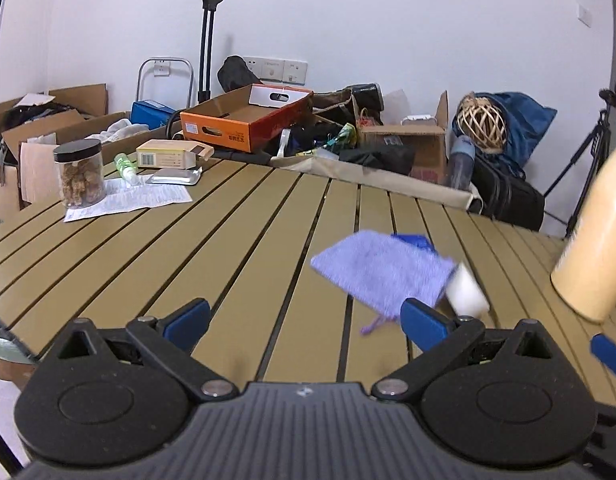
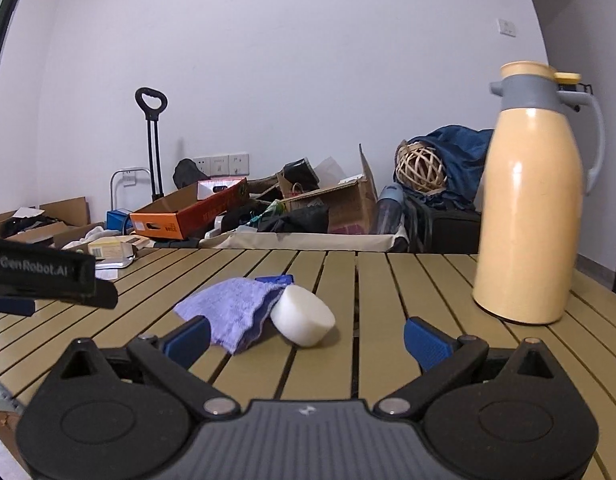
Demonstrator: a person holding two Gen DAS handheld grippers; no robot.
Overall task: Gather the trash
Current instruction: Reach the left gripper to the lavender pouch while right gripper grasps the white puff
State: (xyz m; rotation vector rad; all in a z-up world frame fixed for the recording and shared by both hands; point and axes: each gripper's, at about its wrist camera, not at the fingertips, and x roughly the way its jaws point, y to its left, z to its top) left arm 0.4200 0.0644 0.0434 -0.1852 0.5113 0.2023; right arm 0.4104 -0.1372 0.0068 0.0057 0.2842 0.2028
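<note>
My right tool [image 2: 305,338] is spread wide and empty. Just beyond it, at twelve o'clock, a white foam puck [image 2: 303,316] lies on the desk [image 2: 388,300], touching a purple cloth [image 2: 227,310] at eleven. My left tool [image 1: 305,320], also released, sits farther off.

Lived-in home room used for storage: slatted tabletop [image 2: 348,280] with thermos jug [image 2: 532,200]; behind it, open cardboard boxes [image 1: 247,120], bags, a folding trolley [image 1: 205,40] against a white wall with sockets [image 1: 275,70].
</note>
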